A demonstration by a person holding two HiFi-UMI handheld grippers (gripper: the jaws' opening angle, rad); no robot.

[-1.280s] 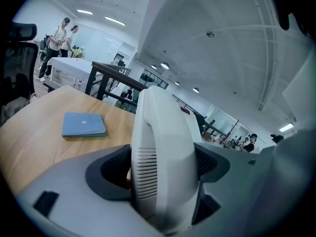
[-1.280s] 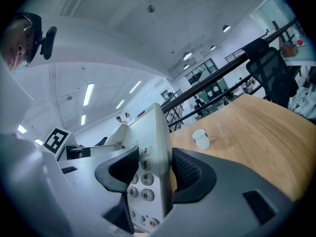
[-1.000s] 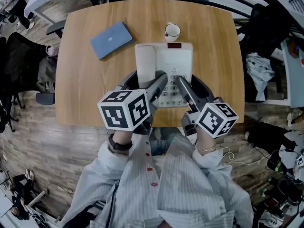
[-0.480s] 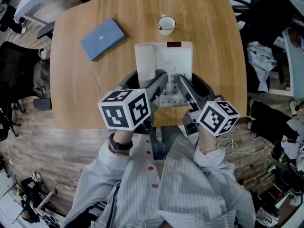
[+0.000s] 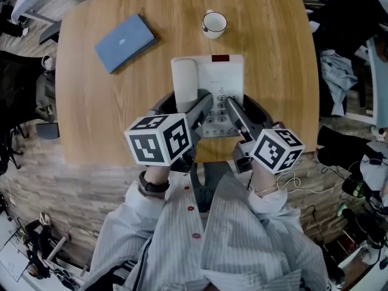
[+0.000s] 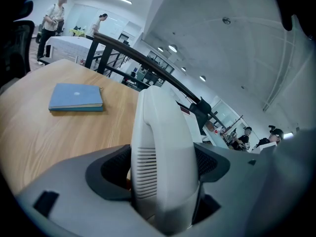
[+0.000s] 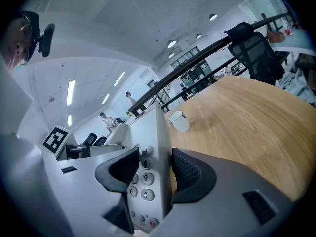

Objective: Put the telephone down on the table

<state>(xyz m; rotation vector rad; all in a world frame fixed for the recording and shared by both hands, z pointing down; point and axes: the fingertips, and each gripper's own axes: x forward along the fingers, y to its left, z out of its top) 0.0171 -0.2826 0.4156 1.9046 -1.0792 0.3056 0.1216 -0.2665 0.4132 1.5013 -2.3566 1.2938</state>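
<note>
White telephone (image 5: 221, 77) gripped over wooden table (image 5: 109, 114), left gripper (image 6: 165, 164) clamped on handset (image 5: 185, 80), right gripper (image 7: 157, 169) clamped across keypad (image 7: 142, 179), blue book (image 5: 124, 41) far left, cup (image 5: 214, 23) beyond.

My left gripper (image 6: 163, 164): matt grey plastic shell. Its pads (image 6: 210, 161) are black w/ fine ribbed, rubbery-looking texture, pressed on the handset (image 6: 160, 132), which is smooth off-white plastic w/ slight sheen and a slotted grille. Right gripper (image 7: 155, 169): same finish, clamped on the telephone (image 7: 148, 147) body, pale grey plastic w/ smooth round keys. Table (image 5: 273, 53): light wood, smooth, satin, grain visible. Book (image 5: 124, 34): matt blue cover. Cup (image 5: 214, 23): white, glazed look. My shirt (image 5: 242, 241): striped cloth.
</note>
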